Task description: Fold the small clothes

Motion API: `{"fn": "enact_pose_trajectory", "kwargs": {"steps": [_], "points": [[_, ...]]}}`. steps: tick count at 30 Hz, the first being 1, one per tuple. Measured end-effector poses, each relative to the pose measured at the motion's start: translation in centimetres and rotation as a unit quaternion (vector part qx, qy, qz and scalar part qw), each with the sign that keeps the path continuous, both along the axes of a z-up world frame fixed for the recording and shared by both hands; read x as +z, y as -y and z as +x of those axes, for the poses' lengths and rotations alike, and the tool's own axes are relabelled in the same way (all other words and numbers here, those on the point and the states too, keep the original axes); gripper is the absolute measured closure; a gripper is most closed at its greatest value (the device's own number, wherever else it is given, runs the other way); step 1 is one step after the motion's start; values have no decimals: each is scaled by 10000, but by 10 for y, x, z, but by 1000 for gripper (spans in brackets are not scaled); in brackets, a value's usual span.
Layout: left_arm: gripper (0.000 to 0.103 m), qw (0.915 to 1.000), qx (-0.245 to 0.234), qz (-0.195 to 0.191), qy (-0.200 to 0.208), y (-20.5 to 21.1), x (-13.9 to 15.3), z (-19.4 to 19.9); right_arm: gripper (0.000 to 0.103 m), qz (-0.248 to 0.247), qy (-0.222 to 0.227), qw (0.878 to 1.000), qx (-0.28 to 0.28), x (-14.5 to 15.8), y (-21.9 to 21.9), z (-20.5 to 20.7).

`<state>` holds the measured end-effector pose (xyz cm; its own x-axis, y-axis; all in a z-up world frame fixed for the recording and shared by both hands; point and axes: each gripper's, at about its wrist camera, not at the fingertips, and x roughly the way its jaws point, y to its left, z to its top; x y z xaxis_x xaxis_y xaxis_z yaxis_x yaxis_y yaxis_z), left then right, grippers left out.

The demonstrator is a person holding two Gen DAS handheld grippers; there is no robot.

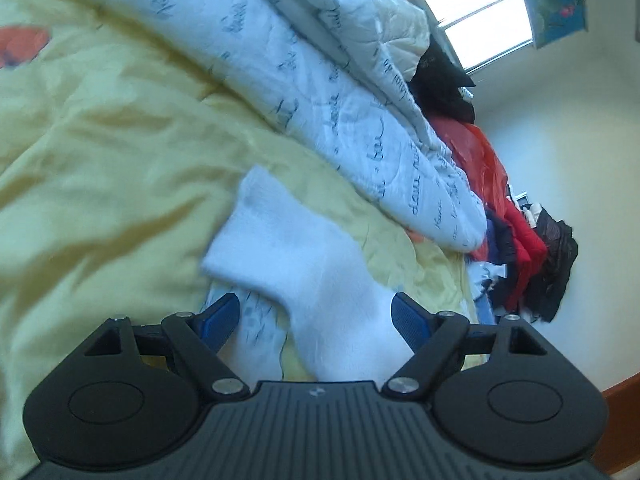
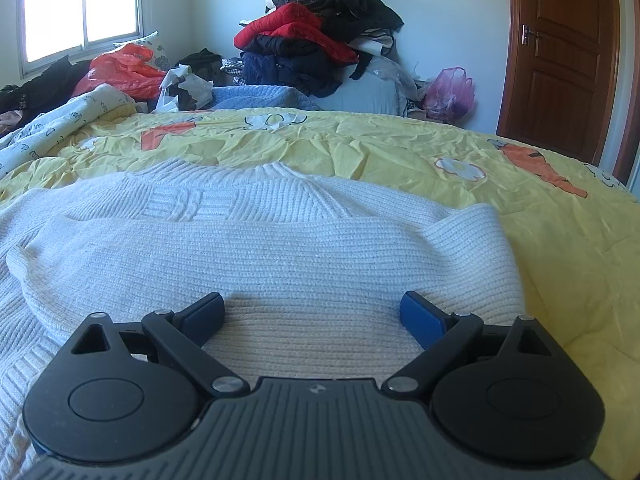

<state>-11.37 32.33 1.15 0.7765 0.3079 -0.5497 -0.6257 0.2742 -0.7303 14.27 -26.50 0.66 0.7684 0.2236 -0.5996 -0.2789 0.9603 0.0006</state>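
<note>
left tool (image 1: 316, 316): spread wide, nothing pinched. A white sock (image 1: 304, 264) lies between the blue pads, but they aren't pressing on it. That view is tilted and smeared.
right tool (image 2: 312, 314): also spread wide and empty, low over the white sweater (image 2: 280, 248), pads either side of a flat stretch of knit.
where the clothes are: sweater spread on the yellow bedspread (image 2: 400, 152) with a sleeve laid across its body; sock on the same cover, right by the script-print quilt (image 1: 320, 92).
what could go wrong: my guess is the sock gets clamped together with the bedspread beneath it. The sweater's loose ribbing could snag on a pad, dragging the folded sleeve out.
textures: chunky ribbed knit, floppy; fuzzy terry-like sock; thin crinkly cover.
</note>
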Motion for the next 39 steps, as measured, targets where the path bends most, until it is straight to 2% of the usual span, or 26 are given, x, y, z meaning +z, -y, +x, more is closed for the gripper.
{"fn": "enact_pose_trajectory", "kwargs": {"steps": [1, 3, 4, 5, 6, 9, 12, 14, 16, 18, 19, 21, 23, 26, 27, 28, 30, 31, 32, 33, 34, 36, 39], "points": [[36, 9996, 37, 154, -215, 0, 2, 5, 9, 0, 1, 10000, 0, 0, 0, 0], [50, 9974, -70, 462, -540, 3, 8, 14, 9, 8, 0, 10000, 2, 0, 0, 0], [70, 9951, -126, 611, -768, 4, 8, 20, 8, 16, -1, 10000, 1, 0, 1, 0], [78, 9926, -158, 701, -984, 5, 8, 24, 8, 24, -1, 10000, 1, 0, 1, 0], [92, 9911, -190, 746, -1088, 5, 7, 29, 8, 32, 1, 10000, 0, 1, 1, -1], [94, 9894, -20, 875, -1159, 11, 18, 38, 8, 64, 9, 10000, -7, 1, 1, -2], [95, 9888, -52, 1252, -814, 34, 50, 61, 8, 72, 9, 10000, -2, 1, 1, -2], [95, 9838, -417, 1653, -559, 67, 72, 92, 7, 109, 3, 9999, 10, 1, 2, -2], [95, 9728, -971, 2075, -328, 115, 89, 127, 6, 180, -5, 9998, 20, 1, 3, -3], [95, 9536, -1644, 2520, -92, 175, 99, 158, 6, 258, -9, 9997, 23, 2, 4, -3], [95, 9395, -2031, 2758, -1, 208, 99, 172, 6, 299, -10, 9996, 23, 2, 6, -3], [95, 9022, -2915, 3177, 45, 276, 90, 192, 6, 373, -10, 9993, 21, 2, 8, -3], [95, 8589, -4003, 3192, -57, 330, 65, 207, 6, 438, -12, 9990, 21, 2, 9, -3], [91, 7965, -5096, 3207, -540, 382, 23, 213, 6, 516, -15, 9987, 14, 3, 11, -3], [92, 7836, -5204, 3330, -646, 389, 16, 208, 6, 555, -17, 9985, 16, 3, 12, -3], [91, 7777, -5192, 3495, -588, 389, 15, 197, 6, 589, -19, 9983, 17, 3, 13, -3], [85, 7720, -5199, 3656, -129, 379, 22, 171, 6, 626, -23, 9980, 20, 3, 13, -3], [68, 7685, -5208, 3717, 84, 375, 27, 159, 6, 652, -28, 9979, 26, 3, 14, -3], [35, 7662, -5162, 3821, 225, 370, 32, 147, 6, 683, -32, 9977, 32, 3, 14, -3], [17, 7670, -5027, 3976, 305, 367, 36, 136, 5, 713, -35, 9974, 36, 3, 15, -3], [0, 7719, -4791, 4163, 370, 361, 37, 124, 5, 748, -36, 9972, 39, 3, 17, -3], [0, 7796, -4424, 4416, 396, 350, 35, 108, 5, 785, -38, 9969, 37, 3, 18, -3], [0, 7936, -4487, 4109, -5, 328, 21, 103, 5, 744, -69, 9972, 52, 4, 17, -2]]}}
